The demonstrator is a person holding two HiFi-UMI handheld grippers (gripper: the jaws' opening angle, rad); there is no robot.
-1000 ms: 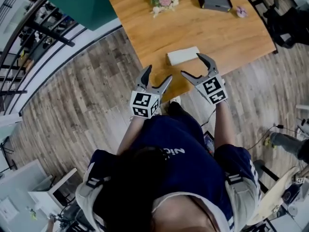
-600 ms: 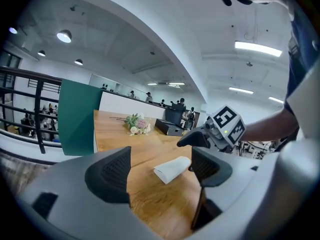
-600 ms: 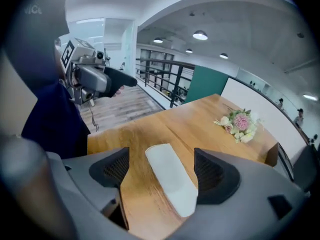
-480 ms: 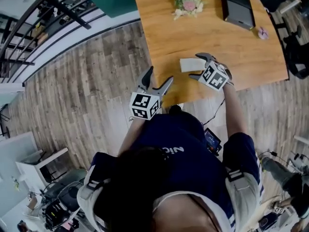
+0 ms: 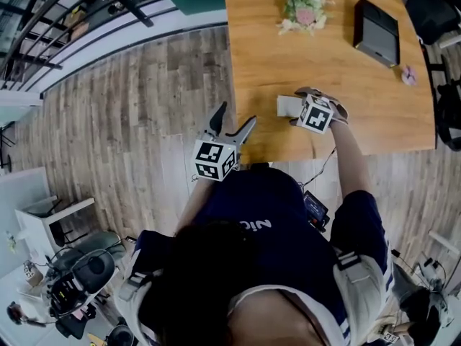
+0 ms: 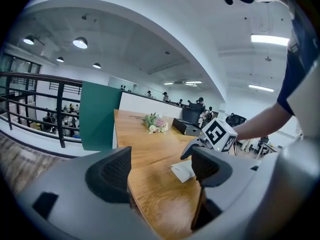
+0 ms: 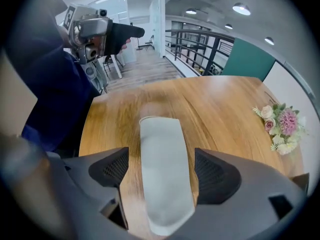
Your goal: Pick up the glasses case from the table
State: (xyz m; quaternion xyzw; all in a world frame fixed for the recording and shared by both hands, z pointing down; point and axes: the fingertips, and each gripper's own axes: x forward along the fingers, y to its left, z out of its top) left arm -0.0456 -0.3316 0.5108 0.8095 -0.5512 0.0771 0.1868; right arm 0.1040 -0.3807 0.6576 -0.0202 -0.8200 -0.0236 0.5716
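The pale grey glasses case [image 7: 161,149] lies flat on the desk [image 5: 360,78], near its front edge. The right gripper [image 7: 159,176] straddles it, jaws wide apart with a gap on each side, so I judge that closing and lifting remain. The left gripper [image 5: 235,115] hovers open and empty beside the desk's front-left corner.

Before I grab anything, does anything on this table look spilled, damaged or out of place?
Nothing stands out. The glasses case lies flat on the table between the open jaws of the right hand-held gripper; the flowers and black box look tidy.
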